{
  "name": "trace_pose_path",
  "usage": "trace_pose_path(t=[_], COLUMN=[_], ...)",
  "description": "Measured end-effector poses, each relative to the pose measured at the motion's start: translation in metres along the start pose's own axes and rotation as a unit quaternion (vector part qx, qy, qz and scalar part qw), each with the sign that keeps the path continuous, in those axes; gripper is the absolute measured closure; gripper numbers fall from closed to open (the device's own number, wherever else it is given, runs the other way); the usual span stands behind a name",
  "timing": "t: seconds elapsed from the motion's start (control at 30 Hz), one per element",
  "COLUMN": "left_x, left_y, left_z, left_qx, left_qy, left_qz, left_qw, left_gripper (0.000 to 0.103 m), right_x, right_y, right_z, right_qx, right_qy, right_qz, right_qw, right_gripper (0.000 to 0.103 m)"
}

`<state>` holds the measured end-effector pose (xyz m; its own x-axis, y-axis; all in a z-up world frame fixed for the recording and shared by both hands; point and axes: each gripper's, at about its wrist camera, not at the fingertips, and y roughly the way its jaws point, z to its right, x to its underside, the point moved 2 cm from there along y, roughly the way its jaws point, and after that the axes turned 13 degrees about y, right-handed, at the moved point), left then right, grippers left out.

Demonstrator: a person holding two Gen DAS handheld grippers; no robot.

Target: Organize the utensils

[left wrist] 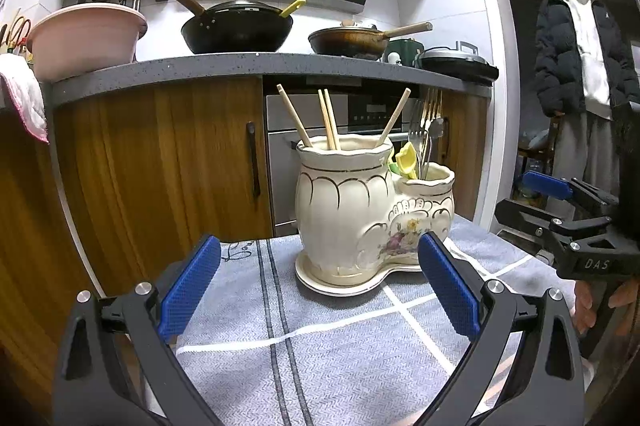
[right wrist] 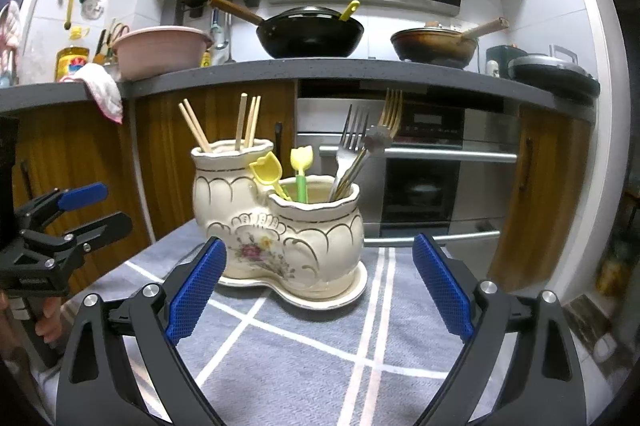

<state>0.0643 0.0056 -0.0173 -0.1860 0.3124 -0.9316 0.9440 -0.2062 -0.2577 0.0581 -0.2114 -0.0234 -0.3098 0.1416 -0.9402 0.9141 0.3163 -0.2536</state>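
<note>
My left claw [left wrist: 320,282] and right claw [right wrist: 320,286]: both released, empty. Ceramic holder [right wrist: 280,226] ahead: chopsticks [right wrist: 244,122], forks [right wrist: 356,146] upright inside.

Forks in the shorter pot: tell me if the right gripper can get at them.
Probably yes. The right gripper is open and empty, the forks stand above the pot's rim, and nothing lies between.

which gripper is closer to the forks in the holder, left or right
Right, by a little. The right gripper sits open before the short pot holding the forks. The left gripper, also open, faces the taller chopstick pot, forks beyond it.
</note>
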Motion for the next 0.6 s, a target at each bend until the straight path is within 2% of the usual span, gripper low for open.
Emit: trace_pose_path(t=[0.6], left_x=[0.0014], left_y=[0.0023], left_z=[-0.003], left_qx=[-0.003], left_qy=[-0.004], left_qz=[-0.006], left_qw=[1.0], left_gripper=[0.006], right_x=[0.0006], right_y=[0.0019], right_z=[-0.0003], right_qx=[0.0], right_qy=[-0.001], right_qz=[-0.004], right_qw=[1.0], right_gripper=[0.009])
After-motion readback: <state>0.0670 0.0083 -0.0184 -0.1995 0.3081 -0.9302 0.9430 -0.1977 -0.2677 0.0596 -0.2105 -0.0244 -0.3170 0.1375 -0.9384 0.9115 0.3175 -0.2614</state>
